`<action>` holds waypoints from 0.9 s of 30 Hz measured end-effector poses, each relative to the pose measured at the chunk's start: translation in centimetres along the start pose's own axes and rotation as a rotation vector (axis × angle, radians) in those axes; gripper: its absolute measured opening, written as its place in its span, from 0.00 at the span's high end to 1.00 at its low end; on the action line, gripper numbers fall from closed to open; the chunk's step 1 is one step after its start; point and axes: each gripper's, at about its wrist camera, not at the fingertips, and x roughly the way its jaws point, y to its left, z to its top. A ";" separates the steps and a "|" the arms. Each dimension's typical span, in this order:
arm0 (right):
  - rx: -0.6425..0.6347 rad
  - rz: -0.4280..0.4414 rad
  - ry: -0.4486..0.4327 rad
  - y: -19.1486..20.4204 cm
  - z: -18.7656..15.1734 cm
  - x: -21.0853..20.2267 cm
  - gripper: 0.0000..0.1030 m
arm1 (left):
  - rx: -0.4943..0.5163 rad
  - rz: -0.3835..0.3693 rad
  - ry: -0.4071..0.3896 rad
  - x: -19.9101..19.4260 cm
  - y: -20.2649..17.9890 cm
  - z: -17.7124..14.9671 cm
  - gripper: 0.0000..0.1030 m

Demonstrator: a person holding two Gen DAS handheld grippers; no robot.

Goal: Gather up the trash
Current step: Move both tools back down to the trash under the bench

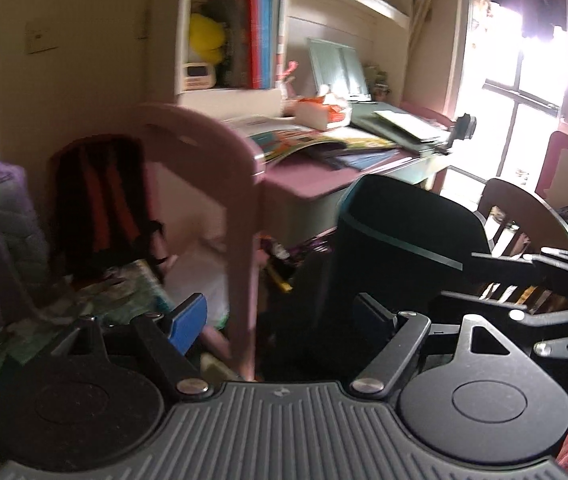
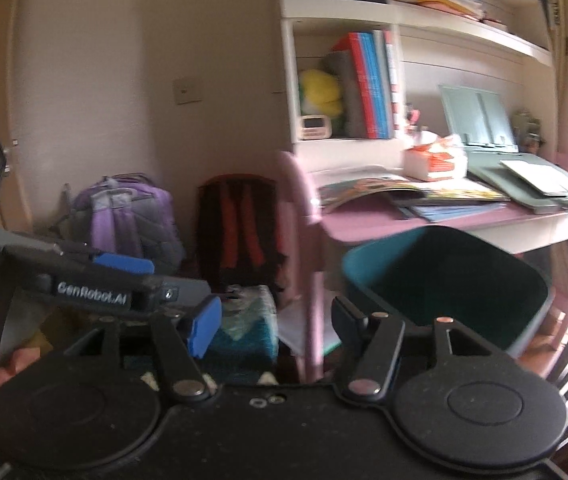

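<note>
A teal trash bin point(image 2: 451, 280) stands on the floor beside the pink desk, its mouth open toward me; it looks dark in the left wrist view point(image 1: 403, 248). My left gripper point(image 1: 280, 316) is open and empty, in the air in front of the bin and a pink chair point(image 1: 240, 216). My right gripper point(image 2: 276, 320) is open and empty, a little short of the bin. The left gripper shows at the left of the right wrist view point(image 2: 96, 280). The right gripper's fingers point(image 1: 523, 264) cross the right edge of the left wrist view.
The pink desk point(image 2: 383, 220) carries open books point(image 2: 403, 188), a tissue pack point(image 2: 435, 158) and papers point(image 2: 535, 176). A purple backpack point(image 2: 128, 216) and a black and red backpack point(image 2: 244, 224) lean on the wall. A dark wooden chair point(image 1: 523, 216) stands at the right.
</note>
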 end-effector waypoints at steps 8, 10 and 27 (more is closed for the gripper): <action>-0.050 0.132 0.034 6.2 -1.4 3.3 0.34 | -0.087 0.059 0.005 -2.2 7.4 -4.5 0.10; -0.053 0.164 0.050 7.5 -2.1 4.5 0.34 | -0.113 0.085 0.001 -2.5 9.3 -5.8 0.05; -0.097 0.333 0.295 18.1 -12.6 19.9 0.29 | -0.330 0.202 0.088 2.6 26.5 -20.2 0.00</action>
